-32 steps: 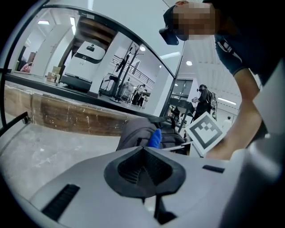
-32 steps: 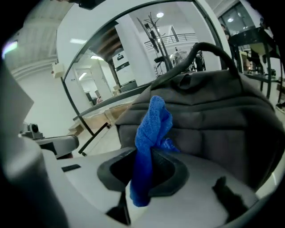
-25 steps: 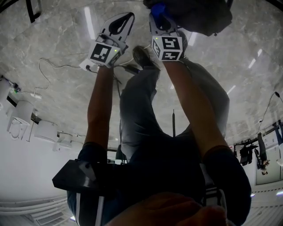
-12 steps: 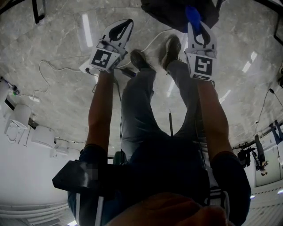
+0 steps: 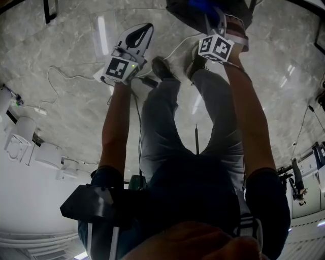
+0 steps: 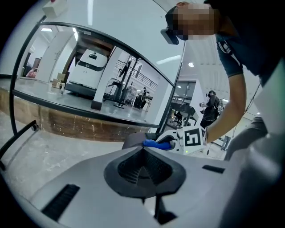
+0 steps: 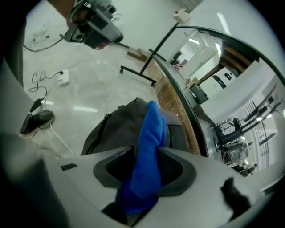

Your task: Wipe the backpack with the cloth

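The dark grey backpack point(image 5: 183, 11) lies on the marble floor at the top of the head view, and fills the middle of the right gripper view point(image 7: 118, 127). My right gripper point(image 5: 216, 20) hangs over it, pointing steeply down. A blue cloth point(image 7: 149, 147) stands up between its pads, which touch it on both sides while the jaws are opening. The cloth point(image 5: 203, 6) shows as a blue patch against the bag. My left gripper point(image 5: 146, 26) is off to the left over bare floor, shut and empty point(image 6: 143, 150). Its view catches the right gripper point(image 6: 187, 140) with the cloth point(image 6: 158, 144).
The person's legs and two shoes point(image 5: 161, 66) stand between the grippers. White cables and a plug block point(image 7: 63, 76) lie on the floor to the left. A black-framed glass barrier point(image 7: 153, 55) runs behind the backpack. White equipment point(image 5: 23, 137) sits at the left edge.
The right gripper has rolled over, so its marker cube shows another face, and it has shifted right and further over the backpack with the cloth. The left gripper has hardly moved.
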The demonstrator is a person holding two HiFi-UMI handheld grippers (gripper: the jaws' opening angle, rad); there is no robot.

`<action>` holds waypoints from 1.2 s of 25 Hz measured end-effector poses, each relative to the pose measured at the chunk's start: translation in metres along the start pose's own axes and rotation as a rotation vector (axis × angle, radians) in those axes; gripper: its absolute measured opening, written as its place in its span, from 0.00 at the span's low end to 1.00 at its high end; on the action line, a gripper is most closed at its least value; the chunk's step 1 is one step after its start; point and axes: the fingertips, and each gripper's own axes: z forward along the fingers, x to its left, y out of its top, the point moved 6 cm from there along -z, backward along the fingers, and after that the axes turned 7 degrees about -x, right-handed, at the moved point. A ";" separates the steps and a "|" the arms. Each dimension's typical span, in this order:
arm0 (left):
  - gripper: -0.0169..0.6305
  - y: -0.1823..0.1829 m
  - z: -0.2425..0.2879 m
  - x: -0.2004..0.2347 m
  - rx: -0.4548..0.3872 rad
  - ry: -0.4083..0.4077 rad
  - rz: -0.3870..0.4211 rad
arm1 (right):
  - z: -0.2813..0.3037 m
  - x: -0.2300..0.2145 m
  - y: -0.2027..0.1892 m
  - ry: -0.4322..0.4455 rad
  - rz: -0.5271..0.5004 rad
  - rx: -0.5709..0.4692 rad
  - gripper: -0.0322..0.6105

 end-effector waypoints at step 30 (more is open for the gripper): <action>0.03 0.034 -0.043 -0.015 0.009 0.023 0.023 | -0.051 0.024 -0.001 0.053 0.085 -0.057 0.43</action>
